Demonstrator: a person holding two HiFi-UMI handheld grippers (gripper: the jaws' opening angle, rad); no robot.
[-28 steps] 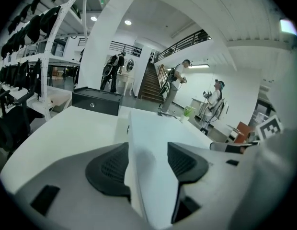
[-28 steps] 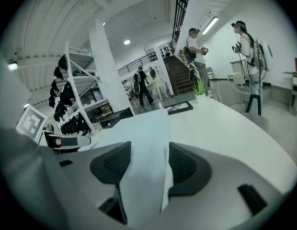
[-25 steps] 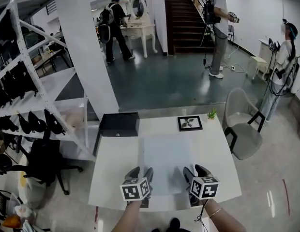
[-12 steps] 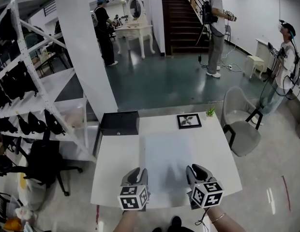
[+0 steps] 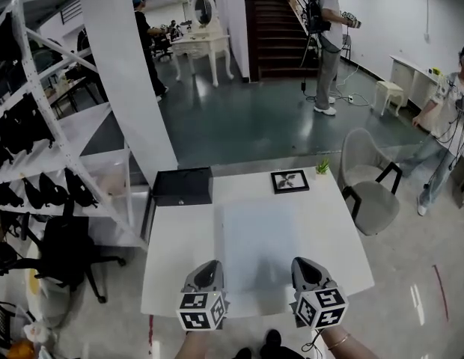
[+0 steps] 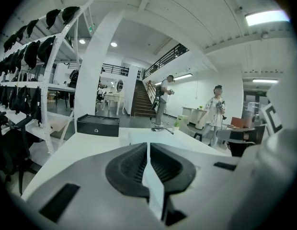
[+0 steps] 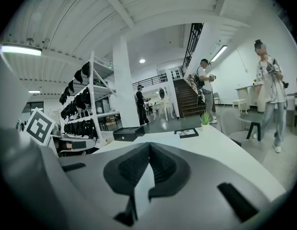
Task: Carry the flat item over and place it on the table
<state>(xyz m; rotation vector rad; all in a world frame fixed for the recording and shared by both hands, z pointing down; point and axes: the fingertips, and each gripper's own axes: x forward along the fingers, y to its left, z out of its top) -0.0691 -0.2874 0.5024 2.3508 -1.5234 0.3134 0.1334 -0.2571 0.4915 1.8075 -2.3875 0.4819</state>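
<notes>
- The flat sheet [image 5: 258, 249], pale and thin, lay on the middle of the white surface [image 5: 172, 256], with its near edge at the surface's near side.
- The left hand-held gripper [image 5: 209, 273] was at the sheet's near left corner. Its jaws were closed together on the sheet's edge, and in the left gripper view a thin white strip of the sheet [image 6: 154, 190] showed pinched between the dark ribbed pads [image 6: 131, 164].
- The right hand-held gripper [image 5: 305, 269] was at the sheet's near right corner, likewise clamped on the edge. A white sliver of the sheet [image 7: 139, 188] ran between its pads [image 7: 163, 164].
- A black box [image 5: 183, 186] sat beyond the sheet's far left corner.
- A framed picture [image 5: 290, 181] lay just past the sheet's far edge, toward the right, and a small green plant [image 5: 322, 168] stood further right of it.
- A grey chair [image 5: 370, 193] stood to the right of the sheet, off the surface.
- A white shelf rack [image 5: 60, 163] with dark gear stood well to the left of the sheet.
</notes>
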